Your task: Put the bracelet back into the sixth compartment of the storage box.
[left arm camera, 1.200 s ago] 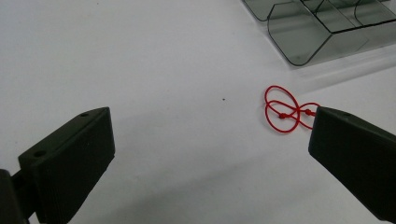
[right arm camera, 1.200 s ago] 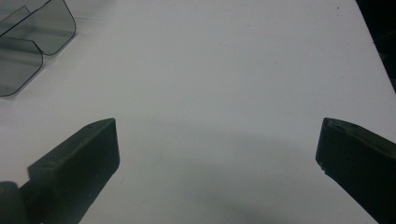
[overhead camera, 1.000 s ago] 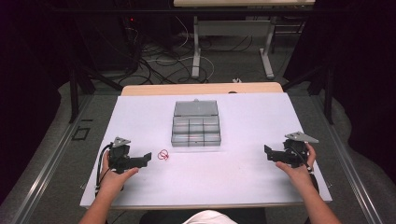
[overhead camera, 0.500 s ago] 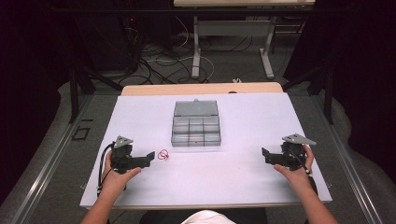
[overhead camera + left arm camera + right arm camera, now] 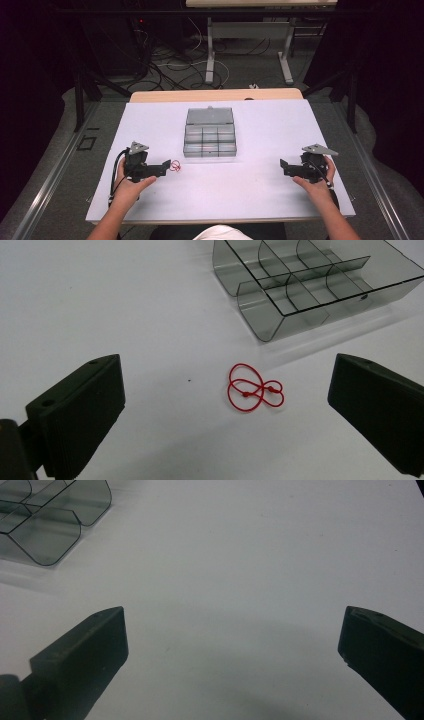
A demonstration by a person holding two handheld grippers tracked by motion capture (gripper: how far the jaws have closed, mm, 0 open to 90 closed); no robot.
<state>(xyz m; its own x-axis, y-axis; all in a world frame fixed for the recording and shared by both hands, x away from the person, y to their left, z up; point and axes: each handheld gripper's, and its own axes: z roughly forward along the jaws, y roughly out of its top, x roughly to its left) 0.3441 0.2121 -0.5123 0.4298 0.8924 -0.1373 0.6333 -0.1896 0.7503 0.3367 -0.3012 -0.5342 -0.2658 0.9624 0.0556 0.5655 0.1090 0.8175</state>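
A small red elastic band lies looped on the white table, just left of a clear compartment box. My left gripper points right with its tips almost at the band. In the left gripper view the jaws stand wide apart and open, with the band on the table between and just beyond them and the box wall farther off. My right gripper sits at the right side of the table pointing left, open over bare table, with a box corner at the upper left.
The box has several compartments, and its lid lies open behind it. A wooden strip borders the table's far edge. Beyond it are desk legs and cables on the floor.
My left gripper has edged right toward the red band. My right gripper has drifted slightly toward the near edge. The band and box have not moved.
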